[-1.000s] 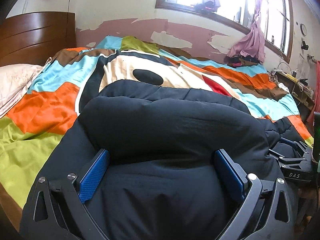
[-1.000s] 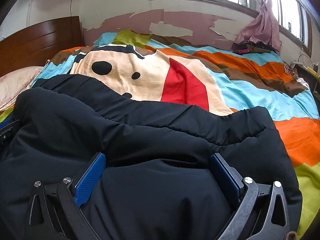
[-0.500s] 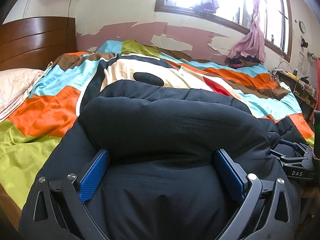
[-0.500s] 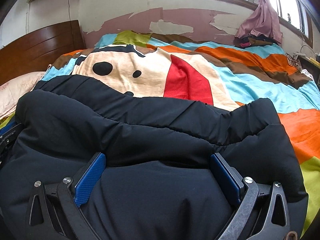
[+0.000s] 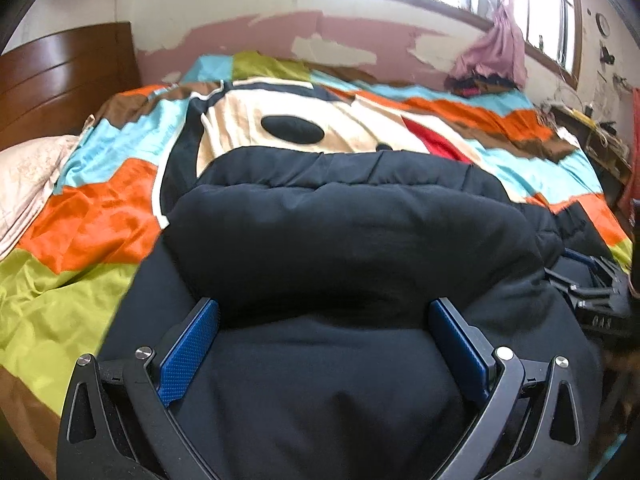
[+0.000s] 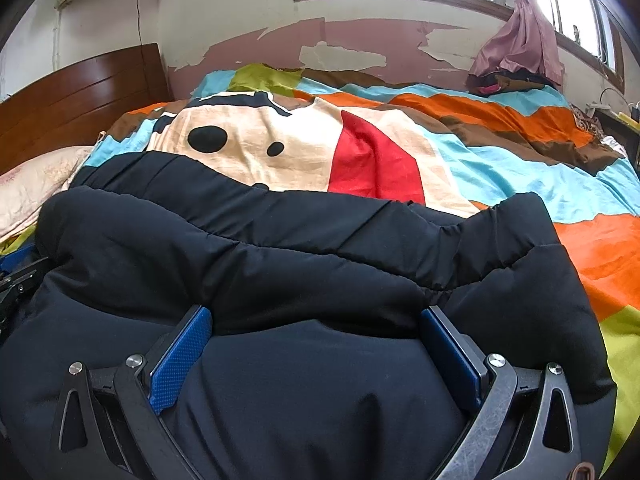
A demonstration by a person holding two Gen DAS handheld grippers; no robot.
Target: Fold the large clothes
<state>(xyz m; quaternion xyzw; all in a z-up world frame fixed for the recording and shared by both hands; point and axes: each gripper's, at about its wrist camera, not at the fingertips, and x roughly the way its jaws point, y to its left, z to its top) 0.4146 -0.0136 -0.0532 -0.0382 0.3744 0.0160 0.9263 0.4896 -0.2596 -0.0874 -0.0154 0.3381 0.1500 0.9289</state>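
A bulky black padded jacket point(image 5: 340, 232) lies across the near part of the bed, its near portion rolled over into a thick fold. My left gripper point(image 5: 324, 308) stands open, blue pads wide apart, with the fold's underside filling the gap between them. The right gripper point(image 6: 316, 312) is open in the same way against the same jacket point(image 6: 280, 256), further right along it. Each gripper shows at the edge of the other's view: the right one point(image 5: 592, 292) and the left one point(image 6: 16, 276). The fingertips are partly buried under the fabric.
A striped bedcover point(image 6: 500, 168) with a cartoon dog print covers the bed. A pale pillow point(image 5: 28, 176) and a wooden headboard point(image 5: 60, 76) are at the left. Clothes point(image 6: 504, 84) are heaped under the window; a cluttered side table point(image 5: 592, 132) stands right.
Both grippers have moved slightly forward and up with the jacket fold, so more of the bedcover and wall shows. The finger spacing is unchanged.
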